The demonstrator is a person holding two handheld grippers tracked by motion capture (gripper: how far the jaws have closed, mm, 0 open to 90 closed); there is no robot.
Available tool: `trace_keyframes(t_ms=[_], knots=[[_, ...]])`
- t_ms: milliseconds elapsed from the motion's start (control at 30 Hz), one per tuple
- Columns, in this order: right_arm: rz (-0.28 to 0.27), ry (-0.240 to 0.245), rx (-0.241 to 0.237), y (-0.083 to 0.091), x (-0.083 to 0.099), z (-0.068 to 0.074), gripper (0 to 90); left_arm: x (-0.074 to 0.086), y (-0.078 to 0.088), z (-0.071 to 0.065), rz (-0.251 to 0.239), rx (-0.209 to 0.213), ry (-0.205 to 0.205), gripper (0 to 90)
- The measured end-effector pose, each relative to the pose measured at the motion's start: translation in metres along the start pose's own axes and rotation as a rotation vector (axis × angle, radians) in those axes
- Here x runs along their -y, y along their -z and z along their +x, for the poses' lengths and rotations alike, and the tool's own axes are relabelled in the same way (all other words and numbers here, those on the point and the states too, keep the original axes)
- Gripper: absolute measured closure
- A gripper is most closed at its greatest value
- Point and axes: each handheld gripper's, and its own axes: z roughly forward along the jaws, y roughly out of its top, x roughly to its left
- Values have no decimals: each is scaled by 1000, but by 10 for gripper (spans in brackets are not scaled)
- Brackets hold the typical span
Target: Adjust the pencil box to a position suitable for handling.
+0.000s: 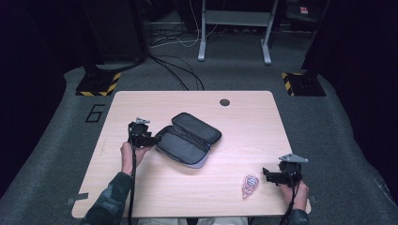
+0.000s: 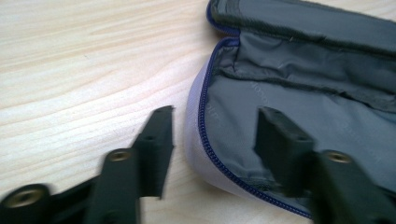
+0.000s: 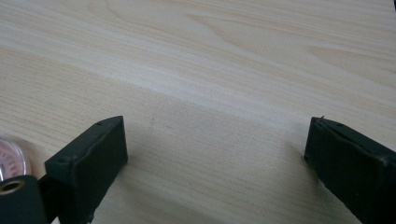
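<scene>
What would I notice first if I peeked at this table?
The open grey pencil case lying unzipped in the middle of the wooden table. The left gripper sits at its edge, jaws apart astride the purple zip. Near the front, a pink correction tape lies beside the open right gripper.

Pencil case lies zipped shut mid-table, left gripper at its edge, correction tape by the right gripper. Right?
Not quite: the pencil case lies unzipped and open, its grey lining showing in the high view. The left gripper is at its edge, and the correction tape lies by the right gripper.
</scene>
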Motion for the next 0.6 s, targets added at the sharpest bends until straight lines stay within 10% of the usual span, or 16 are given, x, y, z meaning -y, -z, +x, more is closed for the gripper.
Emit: trace_keyframes(t_ms=[300,600], knots=[[-1,0,1,0,0,0,53,6,-6,-3,27,-13,7,749],[0,4,1,0,0,0,53,13,-1,-6,20,14,14,767]])
